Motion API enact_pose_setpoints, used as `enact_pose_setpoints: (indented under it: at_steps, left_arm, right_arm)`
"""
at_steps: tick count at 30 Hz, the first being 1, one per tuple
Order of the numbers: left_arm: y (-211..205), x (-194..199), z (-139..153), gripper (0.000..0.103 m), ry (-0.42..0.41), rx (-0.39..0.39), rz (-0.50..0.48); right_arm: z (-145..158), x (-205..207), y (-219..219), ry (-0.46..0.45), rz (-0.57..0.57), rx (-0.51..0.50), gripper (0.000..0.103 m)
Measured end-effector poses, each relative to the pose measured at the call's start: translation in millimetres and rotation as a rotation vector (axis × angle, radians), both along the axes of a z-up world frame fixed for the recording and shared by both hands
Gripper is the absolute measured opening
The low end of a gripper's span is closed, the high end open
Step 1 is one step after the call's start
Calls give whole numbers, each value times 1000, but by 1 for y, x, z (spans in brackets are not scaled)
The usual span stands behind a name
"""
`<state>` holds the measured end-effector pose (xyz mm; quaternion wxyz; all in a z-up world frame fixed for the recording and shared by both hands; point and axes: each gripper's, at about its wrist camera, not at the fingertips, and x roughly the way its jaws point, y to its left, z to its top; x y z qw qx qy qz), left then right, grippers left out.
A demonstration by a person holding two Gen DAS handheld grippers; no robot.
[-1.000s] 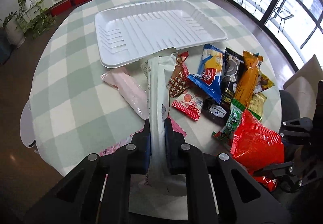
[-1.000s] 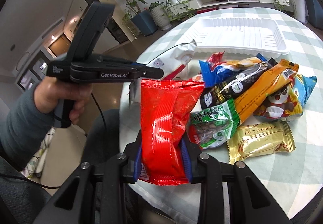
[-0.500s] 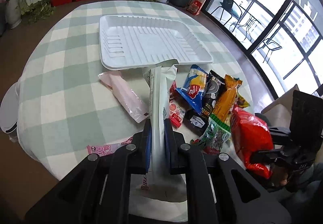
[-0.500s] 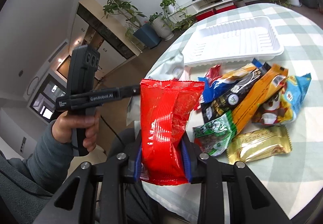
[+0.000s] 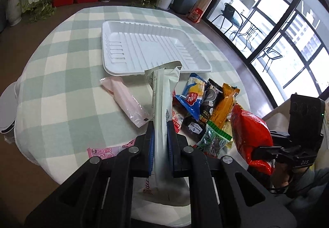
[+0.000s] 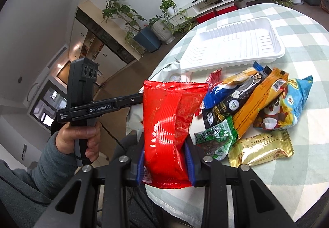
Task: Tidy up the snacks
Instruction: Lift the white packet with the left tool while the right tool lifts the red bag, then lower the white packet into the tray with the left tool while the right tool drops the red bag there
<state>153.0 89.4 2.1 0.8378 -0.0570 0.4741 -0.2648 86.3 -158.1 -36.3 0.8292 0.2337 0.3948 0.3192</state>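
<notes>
My left gripper is shut on a long white snack packet, held edge-on above the near table edge and pointing toward the white ribbed tray. My right gripper is shut on a red snack bag, held upright off the table; the red snack bag also shows at the right of the left wrist view. The left gripper's body, held by a hand, appears left of the red bag. A heap of several snack packets lies in front of the tray.
A pale pink packet and a pink printed packet lie on the checked tablecloth left of the white packet. A white round object sits beyond the table's left edge. Potted plants, a low cabinet and large windows surround the table.
Both grippers rose slightly and rolled, each keeping its packet. The tray and snack heap now sit farther from both cameras.
</notes>
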Motion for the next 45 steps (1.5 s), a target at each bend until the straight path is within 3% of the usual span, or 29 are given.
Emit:
enact_pose_setpoints:
  at_steps: [3, 7, 12, 15, 22, 26, 35, 40, 45]
  left_arm:
    - [1, 8, 14, 9, -31, -38, 5]
    - [3, 34, 39, 9, -89, -101, 28]
    - [-5, 84, 67, 9, -147, -129, 46]
    - [-18, 118, 71, 9, -148, -129, 47]
    - [-39, 190, 25, 9, -56, -55, 96]
    - [-36, 209, -7, 9, 6, -28, 133]
    - [-51, 220, -40, 9, 71, -6, 138]
    - [-56, 220, -49, 10, 62, -12, 137]
    - [-57, 221, -46, 10, 48, -4, 150]
  right_arm:
    - [6, 8, -15, -4, -20, 35, 35]
    - [29, 32, -46, -47, -88, 6, 35]
    - [50, 81, -87, -53, -184, -44, 35]
    - [49, 120, -96, -13, -210, -89, 35]
    - [23, 210, -80, 93, -212, -256, 35]
    - [-5, 235, -69, 147, -184, -343, 35]
    - [-42, 264, -69, 197, -189, -467, 35]
    - [-39, 268, -66, 182, -166, -479, 36]
    - [-38, 268, -70, 173, -180, -481, 50]
